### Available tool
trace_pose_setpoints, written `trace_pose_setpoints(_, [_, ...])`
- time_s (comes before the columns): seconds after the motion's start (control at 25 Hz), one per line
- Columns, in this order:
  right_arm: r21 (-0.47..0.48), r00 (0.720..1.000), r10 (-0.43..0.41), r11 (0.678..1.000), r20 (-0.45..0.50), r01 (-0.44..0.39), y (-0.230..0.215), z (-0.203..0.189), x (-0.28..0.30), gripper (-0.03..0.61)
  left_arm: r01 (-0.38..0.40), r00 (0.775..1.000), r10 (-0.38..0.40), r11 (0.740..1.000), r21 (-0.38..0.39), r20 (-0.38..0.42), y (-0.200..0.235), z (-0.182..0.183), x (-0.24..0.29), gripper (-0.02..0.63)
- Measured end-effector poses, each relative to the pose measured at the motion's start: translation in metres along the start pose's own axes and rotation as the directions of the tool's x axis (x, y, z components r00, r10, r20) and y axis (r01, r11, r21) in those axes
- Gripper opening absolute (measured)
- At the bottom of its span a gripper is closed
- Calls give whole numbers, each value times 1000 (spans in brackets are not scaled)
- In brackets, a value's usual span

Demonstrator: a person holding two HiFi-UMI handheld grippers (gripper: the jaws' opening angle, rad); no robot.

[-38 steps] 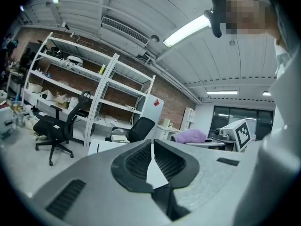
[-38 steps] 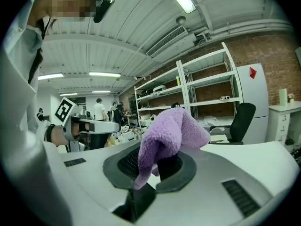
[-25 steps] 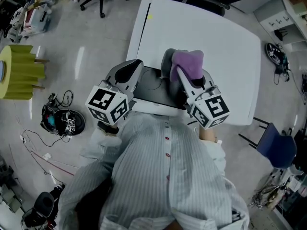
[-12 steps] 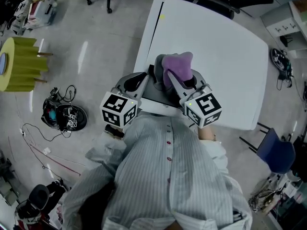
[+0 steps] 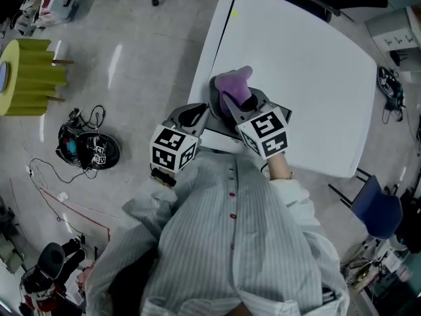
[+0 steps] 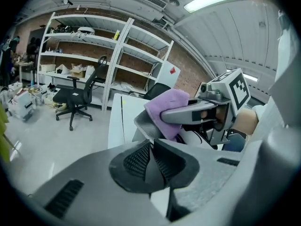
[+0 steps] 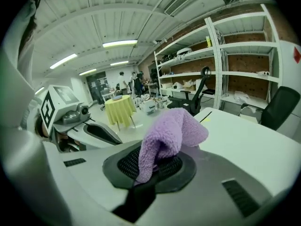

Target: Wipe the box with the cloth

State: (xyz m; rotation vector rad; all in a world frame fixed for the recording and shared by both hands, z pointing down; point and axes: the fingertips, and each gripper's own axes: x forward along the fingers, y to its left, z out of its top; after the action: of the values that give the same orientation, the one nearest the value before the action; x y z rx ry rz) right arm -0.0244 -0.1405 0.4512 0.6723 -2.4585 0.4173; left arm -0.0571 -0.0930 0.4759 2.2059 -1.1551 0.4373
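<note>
Step in hand: bringing the cloth to the box. The right hand-held gripper (image 7: 156,164) is clamped on the purple fleece cloth (image 7: 171,131), over the dark flat box (image 5: 216,125) at the near edge of the white tabletop (image 5: 309,64). The left hand-held gripper (image 6: 153,157) has its jaws together with nothing between them. The next move probably calls for pressing the cloth flat on the box and stroking across it.

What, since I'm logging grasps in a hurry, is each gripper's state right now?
Left gripper: shut, with nothing visible between its jaws.
Right gripper: shut on the purple cloth.
</note>
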Motion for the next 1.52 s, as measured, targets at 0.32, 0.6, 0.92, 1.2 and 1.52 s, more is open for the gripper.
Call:
trace_pose_setpoints(0.32, [-190,983,-87,980,-162,55,-2,-21,15,49,18,1000,-19,999,26,5,-5,-3,1,26])
trace_pose_setpoints(0.6, [-281,965,-148,956,-218,83,-3,-28,15,48,5,1000,-4,997,80,-9,-5,-5,3,26])
trace_pose_setpoints(0.92, [-293,937,-206,949,-283,120,-20,-44,-7,48,3,1000,0,994,106,-28,-4,-6,2,26])
trace_pose_setpoints(1.2, [-266,934,-221,953,-281,146,-28,-52,-19,48,6,999,-2,993,115,-41,-2,-6,4,26])
trace_pose_setpoints(1.52, [-233,919,-265,952,-293,200,-45,-62,-41,48,7,998,0,992,129,-57,-2,-5,5,26])
